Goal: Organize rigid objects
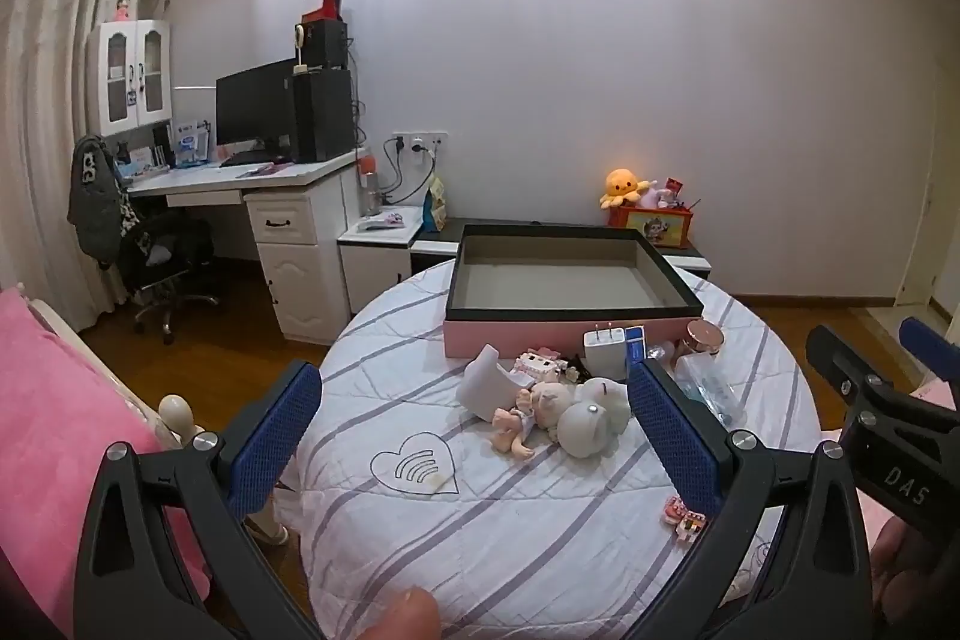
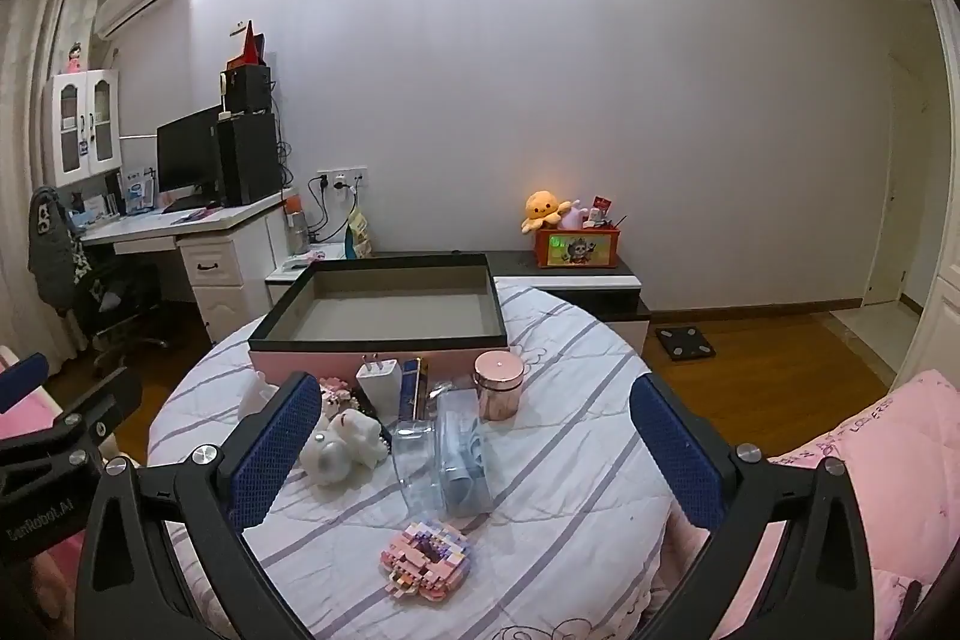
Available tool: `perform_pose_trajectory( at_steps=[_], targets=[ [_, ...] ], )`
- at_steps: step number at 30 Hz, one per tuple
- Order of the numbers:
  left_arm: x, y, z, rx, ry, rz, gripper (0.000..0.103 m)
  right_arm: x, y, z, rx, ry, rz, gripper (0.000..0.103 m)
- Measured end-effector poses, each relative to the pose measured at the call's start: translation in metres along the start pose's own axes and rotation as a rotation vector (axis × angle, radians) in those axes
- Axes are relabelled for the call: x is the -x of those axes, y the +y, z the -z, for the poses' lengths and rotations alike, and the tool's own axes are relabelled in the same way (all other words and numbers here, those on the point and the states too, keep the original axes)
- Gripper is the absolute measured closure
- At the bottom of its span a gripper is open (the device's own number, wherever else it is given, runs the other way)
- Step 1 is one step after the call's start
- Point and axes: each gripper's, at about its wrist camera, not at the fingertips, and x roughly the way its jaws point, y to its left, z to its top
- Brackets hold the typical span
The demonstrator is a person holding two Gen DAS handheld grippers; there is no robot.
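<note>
box (image 2: 378, 340) x1 | charger (image 2: 379, 382) x1 | pink jar (image 2: 498, 385) x1 | clear cases (image 2: 441, 460) x2 | brick toy (image 2: 425, 559) x1 | doll (image 1: 522, 415) x1 | white plush (image 1: 594, 415) x1 | white block (image 1: 489, 382) x1 | grippers x2: left (image 1: 474, 436), right (image 2: 474, 451)
</note>
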Motion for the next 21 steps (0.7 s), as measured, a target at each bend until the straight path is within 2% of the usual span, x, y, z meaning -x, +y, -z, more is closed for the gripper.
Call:
perform_pose_trajectory(
  at_steps=[21],
  targets=[
    [-0.0056,0.0087,0.0058,0.019,0.004,0.001,0.0,-0.0031,0.0063,0.0041,0.012,-0.003,0.006,0.0]
  ],
)
